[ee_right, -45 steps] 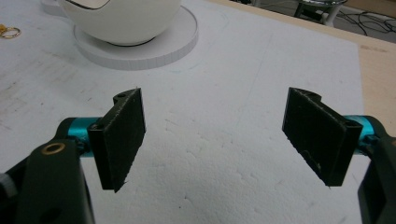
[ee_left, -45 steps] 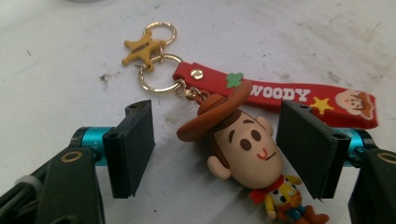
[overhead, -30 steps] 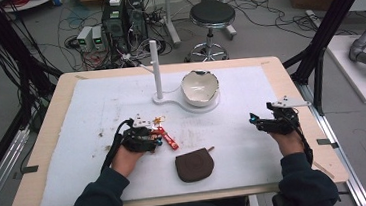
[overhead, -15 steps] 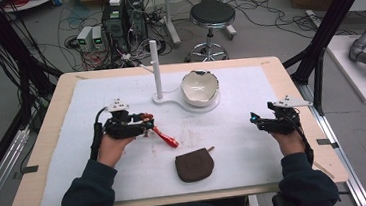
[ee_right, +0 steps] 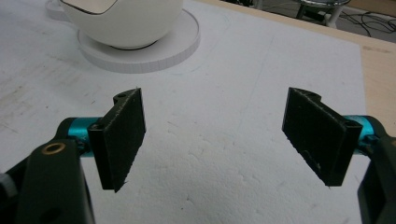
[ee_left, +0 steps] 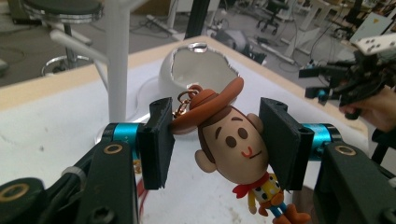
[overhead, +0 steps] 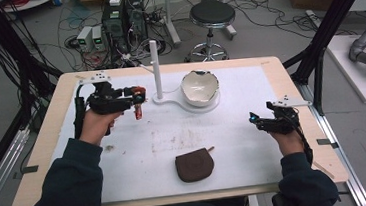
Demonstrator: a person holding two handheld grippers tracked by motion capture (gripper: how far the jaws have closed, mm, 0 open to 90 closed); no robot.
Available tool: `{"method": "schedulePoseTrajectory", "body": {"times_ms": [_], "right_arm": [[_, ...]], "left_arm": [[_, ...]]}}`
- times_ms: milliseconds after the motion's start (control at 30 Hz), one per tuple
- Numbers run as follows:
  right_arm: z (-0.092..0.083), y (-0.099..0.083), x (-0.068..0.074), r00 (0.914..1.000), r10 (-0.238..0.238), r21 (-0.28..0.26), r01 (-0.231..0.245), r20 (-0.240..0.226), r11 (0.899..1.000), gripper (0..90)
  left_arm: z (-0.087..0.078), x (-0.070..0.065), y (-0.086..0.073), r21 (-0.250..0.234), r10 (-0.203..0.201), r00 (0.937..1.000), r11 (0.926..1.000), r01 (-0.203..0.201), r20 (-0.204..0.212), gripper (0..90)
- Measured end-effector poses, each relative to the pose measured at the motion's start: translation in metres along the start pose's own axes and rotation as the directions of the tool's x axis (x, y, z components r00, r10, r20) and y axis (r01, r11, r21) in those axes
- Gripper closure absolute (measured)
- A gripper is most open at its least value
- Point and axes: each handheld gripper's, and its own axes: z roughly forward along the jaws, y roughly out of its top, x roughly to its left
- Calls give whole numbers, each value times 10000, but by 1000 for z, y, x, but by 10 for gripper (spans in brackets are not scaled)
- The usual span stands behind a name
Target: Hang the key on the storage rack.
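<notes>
Your left claw (ee_left: 212, 144) is clamped on the head of one cowboy keychain (ee_left: 233, 144), lifted off the table (overhead: 233, 128), while your right claw (ee_right: 215, 135) rests wide apart and empty, with one bowl (overhead: 199, 87), one post (overhead: 156, 67) and one pouch (overhead: 194, 165) between them.

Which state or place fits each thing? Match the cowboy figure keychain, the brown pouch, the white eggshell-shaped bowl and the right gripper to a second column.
1 cowboy figure keychain
2 brown zipped fabric pouch
3 white eggshell-shaped bowl
4 right gripper

a jaws open, nothing between
b sits on a white round base
c lies flat near the table's front edge
d clamped in the left gripper

Pairs: 1-d, 2-c, 3-b, 4-a
</notes>
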Motion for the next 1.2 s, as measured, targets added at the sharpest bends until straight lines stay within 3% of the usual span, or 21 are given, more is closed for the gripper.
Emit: {"method": "schedulePoseTrajectory", "body": {"times_ms": [300,367,933,1200], "right_arm": [[1,1,0,10000,-54,-10,54,-33,10000,217],[1,1,0,10000,-26,1,26,-5,10000,217],[1,1,0,10000,-12,-24,12,-3,10000,217],[1,0,-1,10000,8,-40,-8,-21,10000,217]], "left_arm": [[7,3,29,-323,342,9989,9989,-332,306,464],[14,2,39,-369,678,9968,9971,-663,424,464],[44,5,77,-264,777,9969,9966,-775,82,463],[52,15,78,-148,534,9984,9985,-536,-158,463]]}}
